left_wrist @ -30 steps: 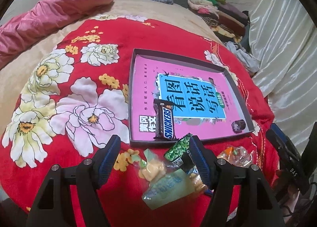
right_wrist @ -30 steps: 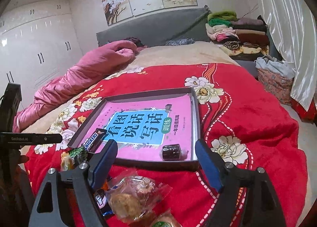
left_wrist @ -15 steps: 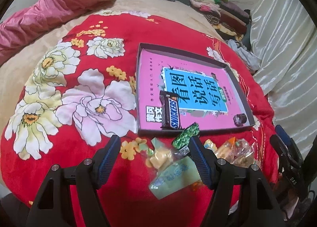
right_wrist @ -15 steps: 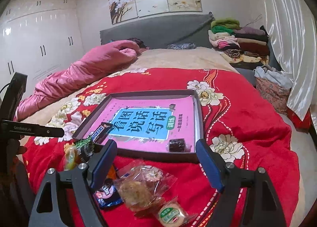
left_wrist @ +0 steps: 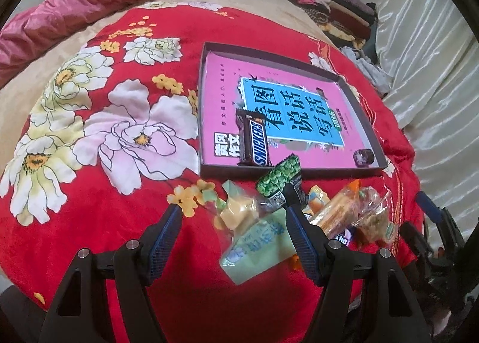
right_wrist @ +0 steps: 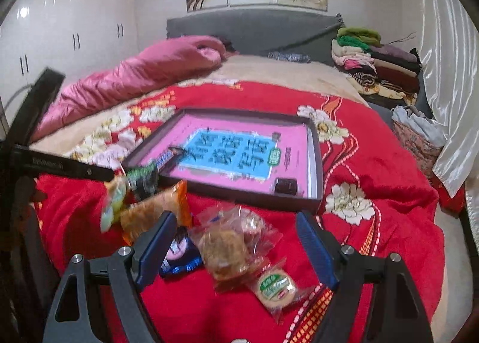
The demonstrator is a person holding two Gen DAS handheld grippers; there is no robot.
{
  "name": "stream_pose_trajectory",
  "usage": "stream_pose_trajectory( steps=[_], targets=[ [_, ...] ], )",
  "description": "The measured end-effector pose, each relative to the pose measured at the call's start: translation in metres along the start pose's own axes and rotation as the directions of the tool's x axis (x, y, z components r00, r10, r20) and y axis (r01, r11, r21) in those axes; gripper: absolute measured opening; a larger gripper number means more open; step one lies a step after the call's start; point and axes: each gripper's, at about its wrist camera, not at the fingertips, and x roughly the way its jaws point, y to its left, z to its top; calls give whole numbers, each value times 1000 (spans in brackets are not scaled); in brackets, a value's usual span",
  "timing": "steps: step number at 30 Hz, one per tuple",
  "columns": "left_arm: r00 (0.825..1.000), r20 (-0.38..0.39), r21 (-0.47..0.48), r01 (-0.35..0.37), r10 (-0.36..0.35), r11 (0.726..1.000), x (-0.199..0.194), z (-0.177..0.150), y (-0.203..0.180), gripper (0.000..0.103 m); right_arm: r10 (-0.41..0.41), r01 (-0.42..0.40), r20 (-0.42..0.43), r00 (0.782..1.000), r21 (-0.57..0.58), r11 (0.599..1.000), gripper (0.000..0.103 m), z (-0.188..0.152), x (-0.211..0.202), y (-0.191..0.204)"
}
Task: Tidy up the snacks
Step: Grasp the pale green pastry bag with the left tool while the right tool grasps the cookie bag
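On blanket (left_wrist: pixel 89 223) | both hand-held grippers (left_wrist: pixel 230 223) (right_wrist: pixel 236 235) wide, empty | snacks (right_wrist: pixel 227 247) blurred, overlapping

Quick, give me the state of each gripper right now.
Left gripper: open, holding nothing, jaws spread around the pale green snack packet.
Right gripper: open, empty, above the clear-wrapped brown pastry.

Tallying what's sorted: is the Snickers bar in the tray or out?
In: the Snickers bar lies flat inside the tray, by its near rim.

Dim warm light, fisheye warp, right view blurred
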Motion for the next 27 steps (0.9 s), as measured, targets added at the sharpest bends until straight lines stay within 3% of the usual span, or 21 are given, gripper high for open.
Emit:
stream_pose_trajectory(
  steps=[19,27],
  targets=[
    [998,-62,-80,18,-23,997,30,-3,7,73,-74,62,-97,992,-116,991,82,-10,20,21],
    [995,-68,-109,65,-72,992,45,0,11,73,-84,65,-141,986,-131,989,81,-14,32,24]
  ],
)
